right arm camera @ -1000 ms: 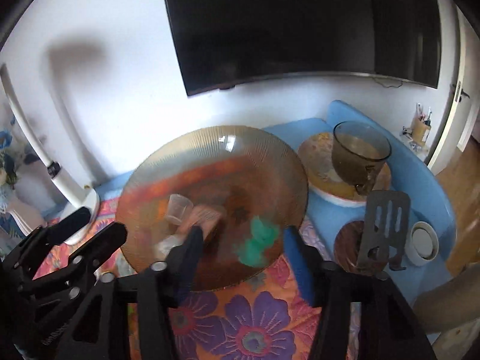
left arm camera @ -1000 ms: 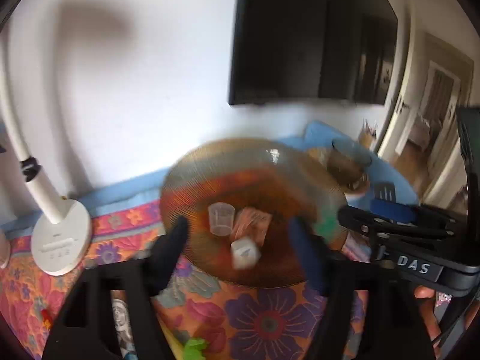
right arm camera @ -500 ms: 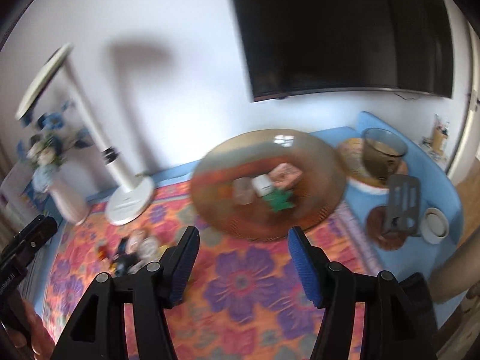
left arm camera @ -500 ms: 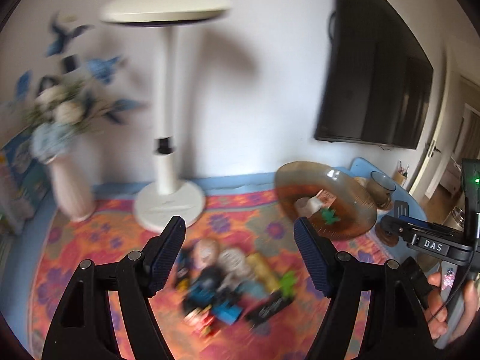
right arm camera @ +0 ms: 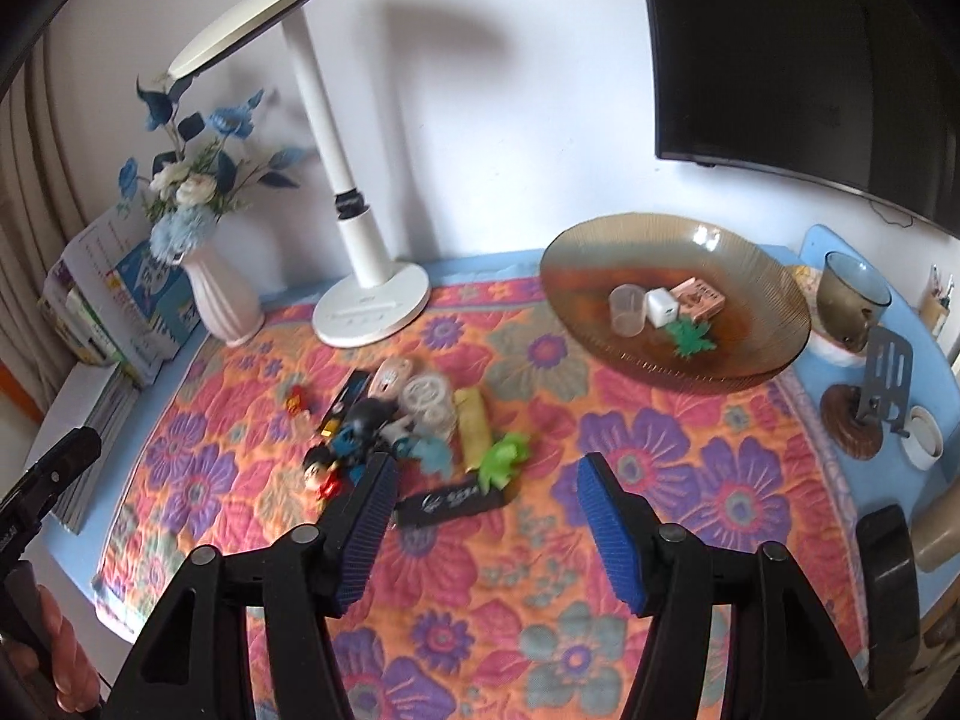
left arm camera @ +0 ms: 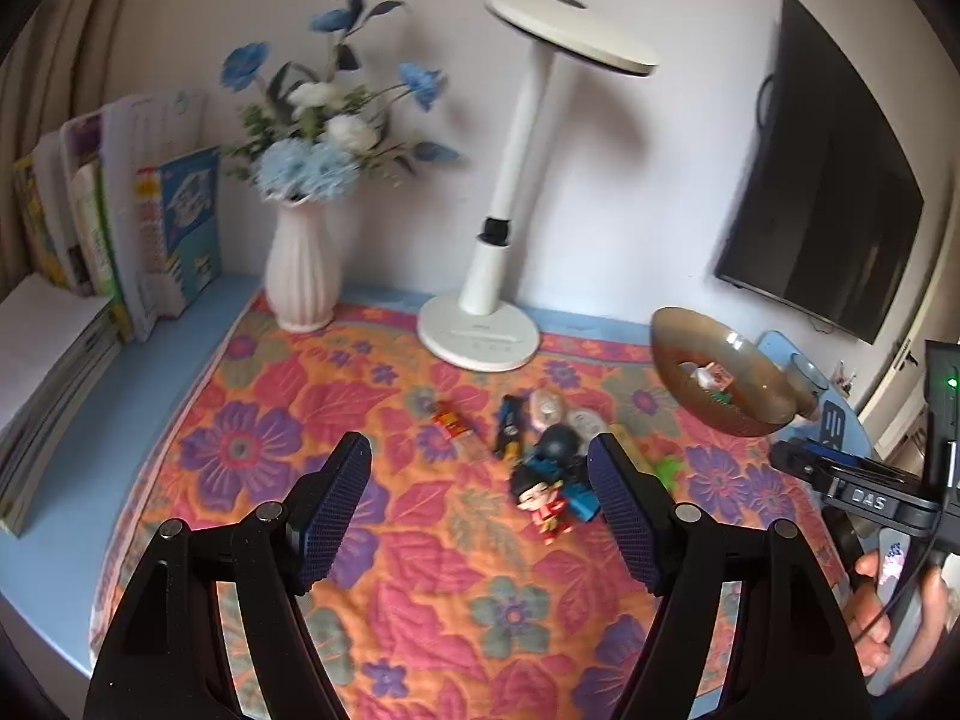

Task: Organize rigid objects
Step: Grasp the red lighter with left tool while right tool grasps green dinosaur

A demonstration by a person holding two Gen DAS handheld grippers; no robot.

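Observation:
A pile of small toys [left arm camera: 543, 456] lies mid-mat: a red-dressed figurine [left arm camera: 545, 501], a dark ball and flat packets. My left gripper [left arm camera: 480, 468] hovers just short of it, open and empty. In the right wrist view the pile [right arm camera: 390, 420] holds a yellow bar [right arm camera: 471, 426], a green toy [right arm camera: 507, 456] and a black flat case [right arm camera: 450, 501]. My right gripper [right arm camera: 486, 480] hangs above the case, jaws opening, gripping nothing. The amber glass dish [right arm camera: 576, 276] at back right holds a clear cup [right arm camera: 627, 312], a white cube [right arm camera: 660, 307], a pink box [right arm camera: 699, 297] and a green leaf [right arm camera: 690, 339].
A white desk lamp [right arm camera: 372, 306], a vase of blue flowers [right arm camera: 219, 300] and stacked books [left arm camera: 120, 228] line the back and left. Right of the dish stand a glass mug [right arm camera: 852, 300], a slotted spatula [right arm camera: 888, 378] and a small white bowl [right arm camera: 924, 438]. A TV [right arm camera: 798, 60] hangs on the wall.
Both grippers have pulled back from the amber dish and swung left, bringing the toy pile, lamp and vase into view. The right jaws stand slightly wider.

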